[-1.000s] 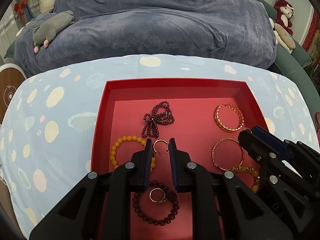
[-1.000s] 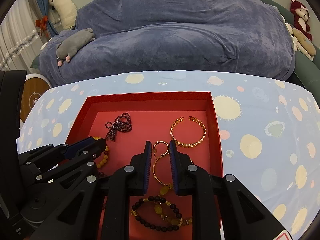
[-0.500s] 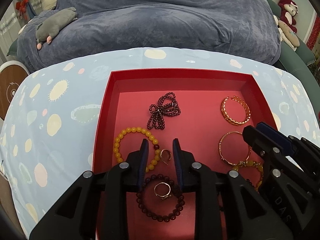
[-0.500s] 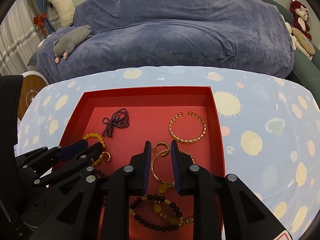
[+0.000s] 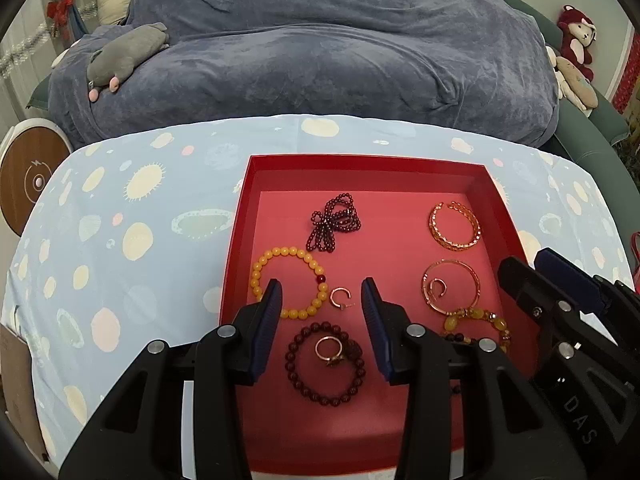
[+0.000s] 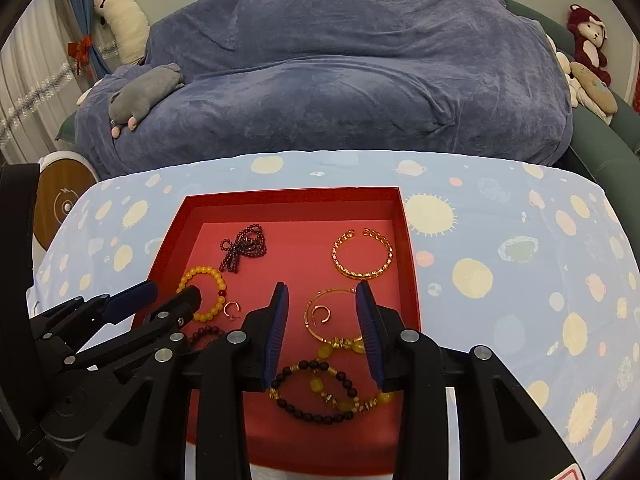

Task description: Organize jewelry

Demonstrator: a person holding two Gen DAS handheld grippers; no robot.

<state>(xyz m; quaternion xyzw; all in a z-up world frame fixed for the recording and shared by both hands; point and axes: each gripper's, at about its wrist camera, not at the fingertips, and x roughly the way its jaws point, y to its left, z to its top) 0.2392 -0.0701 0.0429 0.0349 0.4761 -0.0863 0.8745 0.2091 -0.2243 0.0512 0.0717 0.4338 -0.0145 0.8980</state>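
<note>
Both claws agape above red tray, left claw, right claw.

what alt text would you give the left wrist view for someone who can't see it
The left tool hangs open over a red tray of jewelry, a small gold hoop earring lying on the tray floor between its fingers. Beaded bracelets and gold bangles lie around it, and the right tool enters from the right.

One red tray. Beaded bracelets: yellow, dark red, a bunched garnet strand ahead of the left jaws, two more tangled below the right jaws. Two gold bangles. Two small hoops, one ring.
</note>
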